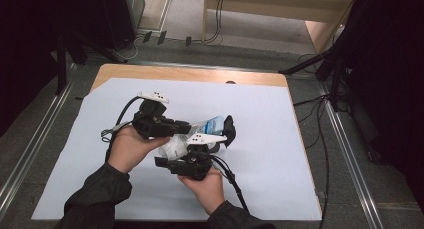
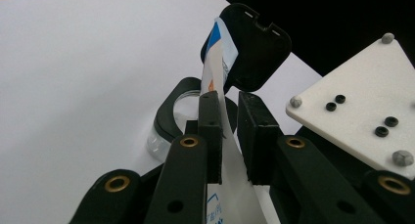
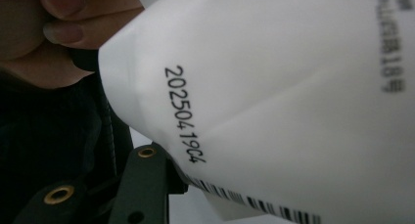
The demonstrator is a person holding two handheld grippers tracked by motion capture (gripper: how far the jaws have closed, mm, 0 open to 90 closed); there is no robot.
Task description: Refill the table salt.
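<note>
Blocking right tool (image 1: 175, 151) (jaws hidden): white pouch (image 3: 274, 101)

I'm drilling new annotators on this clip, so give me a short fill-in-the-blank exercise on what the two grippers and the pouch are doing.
1. The left gripper pinches the thin white ____ of the pouch between its pads.
2. The hinged lid of the pouch's cap stands ____.
3. The printed code on the pouch begins with the digits ____.
4. The table is covered by a white ____.

Missing words: edge; open; 2025; sheet
</note>
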